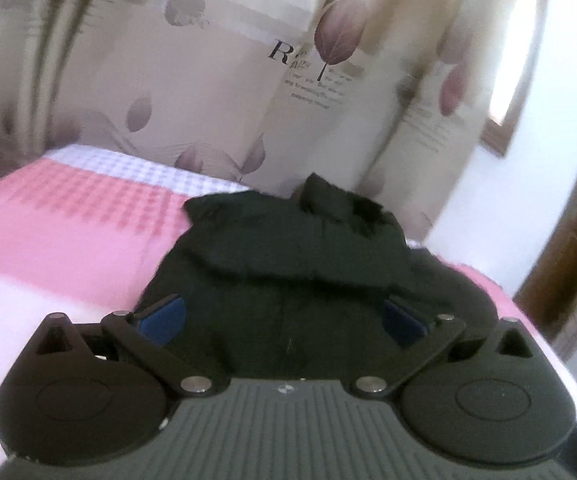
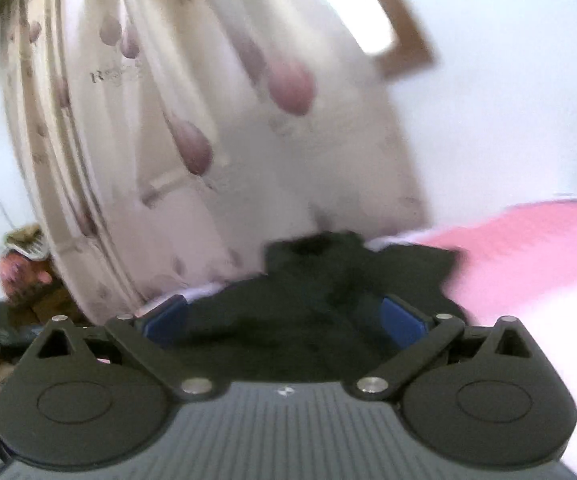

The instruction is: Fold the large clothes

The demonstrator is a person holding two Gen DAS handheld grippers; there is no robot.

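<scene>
Both tongs spread wide, nothing pinched: left tongs and right tongs each point at the dark garment bunched straight ahead on the bed

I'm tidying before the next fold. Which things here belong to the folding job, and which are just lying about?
Job:
black garment
pink bedsheet under it
left tool, open
right tool, open

Lying about:
leaf-print curtain
clutter pile beside the bed, too blurred to name

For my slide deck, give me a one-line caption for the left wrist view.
Open left tool above a folded black garment on a pink bedspread, leaf-print curtain behind.
</scene>
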